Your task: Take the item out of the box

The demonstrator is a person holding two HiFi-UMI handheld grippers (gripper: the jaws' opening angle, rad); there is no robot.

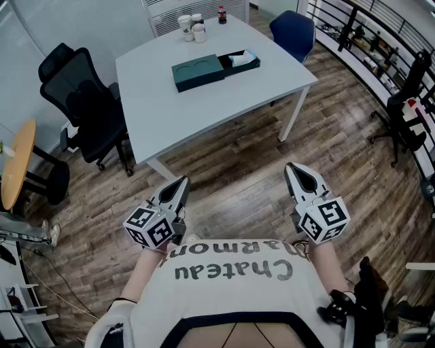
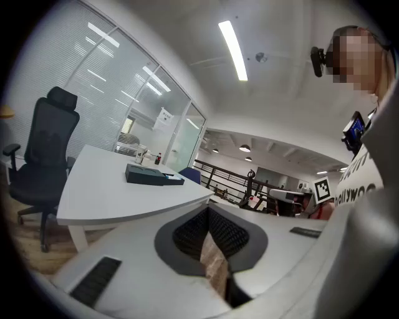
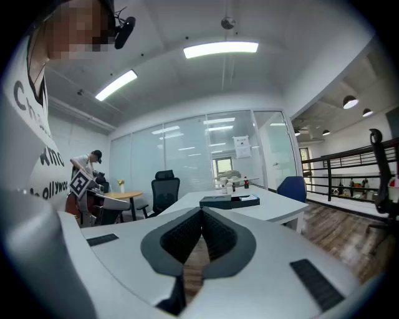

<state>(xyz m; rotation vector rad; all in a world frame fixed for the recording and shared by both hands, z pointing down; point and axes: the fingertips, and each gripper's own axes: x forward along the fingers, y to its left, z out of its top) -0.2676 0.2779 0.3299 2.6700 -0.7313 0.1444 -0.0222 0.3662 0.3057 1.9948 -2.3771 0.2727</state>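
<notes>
A dark green box [image 1: 199, 71] lies on the white table [image 1: 177, 102], its drawer slid out to the right with a pale item [image 1: 242, 59] showing inside. The same box [image 2: 149, 175] appears far off in the left gripper view and again, box [image 3: 227, 200], in the right gripper view. My left gripper [image 1: 182, 182] and right gripper [image 1: 292, 167] are held close to the person's body, well short of the table, over the wooden floor. Both point toward the table. Each has its jaws shut with nothing between them.
Paper cups [image 1: 192, 27] and a small dark bottle [image 1: 221, 13] stand at the table's far edge. A black office chair [image 1: 85, 102] is left of the table, a blue chair [image 1: 293, 30] behind it. A round wooden table [image 1: 17, 163] is at far left. Railings [image 1: 380, 34] run along the right.
</notes>
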